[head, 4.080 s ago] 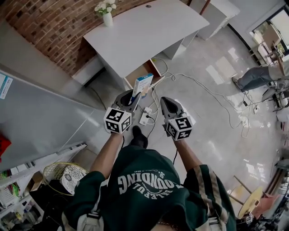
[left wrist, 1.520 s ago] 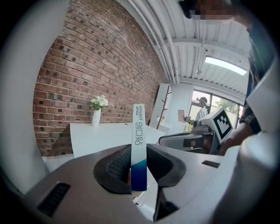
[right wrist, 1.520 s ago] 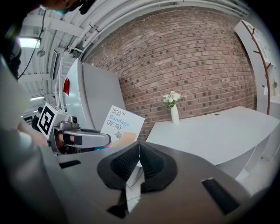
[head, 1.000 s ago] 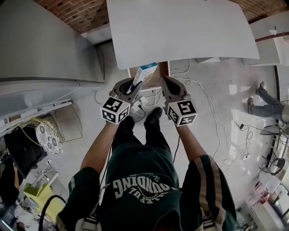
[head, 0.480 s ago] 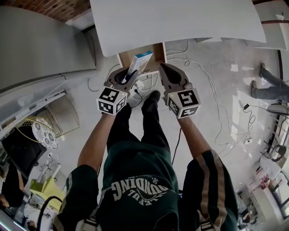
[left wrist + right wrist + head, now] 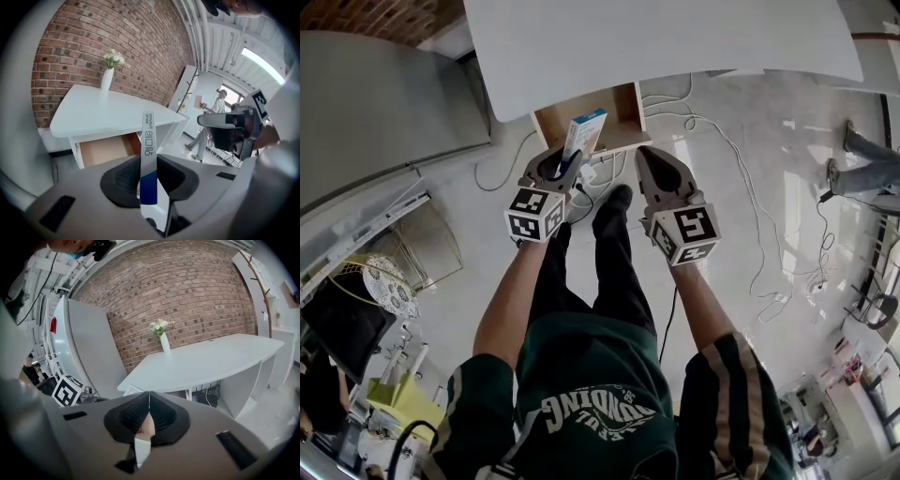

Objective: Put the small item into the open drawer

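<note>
A slim white-and-blue box [image 6: 582,134] [image 6: 149,154] stands upright between the pads of my left gripper [image 6: 565,161] [image 6: 149,163], which is shut on its lower blue end. In the head view the box's top overlaps the front of the open wooden drawer [image 6: 586,114] [image 6: 107,149] under the white desk [image 6: 656,42] [image 6: 108,115]. My right gripper [image 6: 648,157] [image 6: 149,399] hovers beside the left one, jaws shut together with nothing in them. The box's corner [image 6: 133,390] peeks into the right gripper view.
A vase of white flowers [image 6: 108,70] [image 6: 162,336] stands on the desk by the brick wall. A grey cabinet [image 6: 384,103] rises at the left. Cables [image 6: 741,159] trail over the floor. The person's shoe [image 6: 613,202] is just below the drawer.
The desk and drawer have drawn nearer to both grippers. The box tip, earlier short of the drawer, now overlaps its front. Both grips look unchanged.
</note>
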Demonstrator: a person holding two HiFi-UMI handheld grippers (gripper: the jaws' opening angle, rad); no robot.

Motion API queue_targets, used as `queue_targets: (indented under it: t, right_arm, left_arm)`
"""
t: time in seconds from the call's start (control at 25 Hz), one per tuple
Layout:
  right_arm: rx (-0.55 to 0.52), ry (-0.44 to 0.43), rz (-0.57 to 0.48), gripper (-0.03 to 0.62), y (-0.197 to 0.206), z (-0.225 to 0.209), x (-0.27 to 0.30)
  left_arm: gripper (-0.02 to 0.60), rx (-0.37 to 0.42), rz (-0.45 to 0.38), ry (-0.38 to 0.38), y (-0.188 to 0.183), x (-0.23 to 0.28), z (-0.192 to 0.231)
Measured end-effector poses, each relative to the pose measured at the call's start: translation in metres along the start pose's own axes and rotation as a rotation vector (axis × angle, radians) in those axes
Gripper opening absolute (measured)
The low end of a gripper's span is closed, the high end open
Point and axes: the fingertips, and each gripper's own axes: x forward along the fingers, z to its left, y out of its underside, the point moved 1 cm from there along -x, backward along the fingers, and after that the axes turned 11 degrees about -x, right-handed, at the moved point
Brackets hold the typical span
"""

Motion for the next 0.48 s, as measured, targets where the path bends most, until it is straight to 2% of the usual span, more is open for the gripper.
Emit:
queue_targets:
  t: [0.12,0.32,0.48]
  right_arm:
    - [0.029,0.002,0.023,0.025,0.018,0.002,0.002]
    - [0.040,-0.015,0.050,0.025,0.037,0.006,0.004]
    - [0.048,-0.025,0.067,0.025,0.047,0.008,0.011]
  left_arm:
    - [0.098,-0.029,0.012,-0.025,0.011,0.013,0.013]
    - [0.098,-0.028,0.067,-0.114,0.028,0.043,0.037]
    - [0.098,-0.020,0.080,-0.128,0.030,0.070,0.052]
